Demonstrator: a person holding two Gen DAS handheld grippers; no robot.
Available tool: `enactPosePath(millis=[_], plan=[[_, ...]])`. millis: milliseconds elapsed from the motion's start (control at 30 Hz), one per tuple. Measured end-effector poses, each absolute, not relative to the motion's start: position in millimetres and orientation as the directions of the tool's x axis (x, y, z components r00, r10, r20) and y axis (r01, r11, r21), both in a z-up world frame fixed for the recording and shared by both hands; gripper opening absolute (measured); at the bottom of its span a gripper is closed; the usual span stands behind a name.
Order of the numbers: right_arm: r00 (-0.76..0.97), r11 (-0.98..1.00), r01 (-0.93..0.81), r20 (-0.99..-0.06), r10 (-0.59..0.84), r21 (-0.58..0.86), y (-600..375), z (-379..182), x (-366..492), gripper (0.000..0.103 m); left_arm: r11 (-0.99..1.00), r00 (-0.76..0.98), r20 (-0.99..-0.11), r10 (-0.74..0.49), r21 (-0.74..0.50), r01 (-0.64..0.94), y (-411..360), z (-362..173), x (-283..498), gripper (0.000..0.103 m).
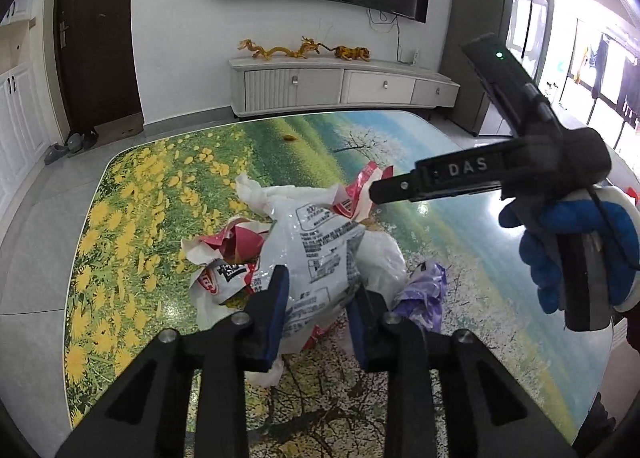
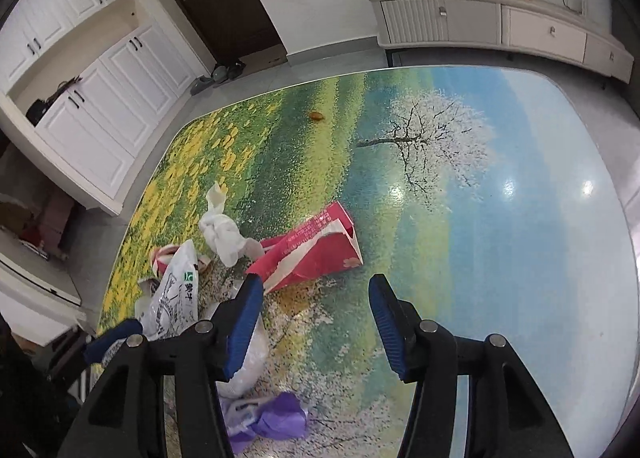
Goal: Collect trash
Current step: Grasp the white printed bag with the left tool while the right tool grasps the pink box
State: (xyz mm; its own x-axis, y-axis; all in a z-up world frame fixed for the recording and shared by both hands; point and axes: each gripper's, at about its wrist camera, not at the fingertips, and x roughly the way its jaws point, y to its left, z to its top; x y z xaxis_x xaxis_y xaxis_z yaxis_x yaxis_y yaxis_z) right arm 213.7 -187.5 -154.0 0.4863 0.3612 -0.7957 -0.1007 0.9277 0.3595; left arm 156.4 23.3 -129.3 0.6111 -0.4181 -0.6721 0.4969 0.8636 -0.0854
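Gripping the white printed bag (image 1: pixel 320 250) between the left tool's (image 1: pixel 320 298) pads; right tool (image 2: pixel 316 298) spread apart.

Table (image 2: pixel 520 218) right half is left open; passage on the left is blocked by red carton (image 2: pixel 312 246), white bag (image 2: pixel 176 298), purple wrapper (image 2: pixel 276 422).

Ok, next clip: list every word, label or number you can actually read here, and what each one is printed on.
"DAS": on the body of the right gripper.
White plastic bag: blocks of printed text, too small to read.
Red-and-white wrapper: large characters, crumpled, unreadable.
Pink carton: fine print, too blurred to read.
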Motion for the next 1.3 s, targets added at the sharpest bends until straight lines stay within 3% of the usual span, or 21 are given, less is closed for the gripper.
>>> enactPosePath(millis=[167, 367, 600, 767, 833, 1300], plan=[[0.475, 0.898, -0.026, -0.785, 0.397, 0.439, -189, -160, 230, 0.052, 0.858, 0.603, -0.667, -0.438, -0.109, 0.502, 25, -130, 154, 0.021], [0.478, 0.917, 0.008, -0.807, 0.346, 0.399, -181, -160, 251, 0.052, 0.858, 0.602, -0.659, -0.450, -0.131, 0.497, 32, -129, 150, 0.021], [0.459, 0.949, -0.059, -0.836, 0.301, 0.310, -172, -161, 249, 0.034, 0.859, 0.611, -0.642, -0.463, -0.157, 0.487, 38, -124, 148, 0.017], [0.468, 0.943, -0.079, -0.823, 0.322, 0.323, -180, -160, 232, 0.024, 0.863, 0.624, -0.632, -0.459, -0.151, 0.482, 37, -117, 142, 0.015], [0.482, 0.942, -0.088, -0.814, 0.324, 0.323, -186, -155, 224, 0.012, 0.864, 0.630, -0.628, -0.457, -0.145, 0.482, 37, -114, 139, 0.014], [0.593, 0.961, -0.129, -0.758, 0.273, 0.245, -228, -109, 177, 0.011, 0.871, 0.669, -0.580, -0.464, -0.158, 0.466, 26, -82, 119, 0.011]])
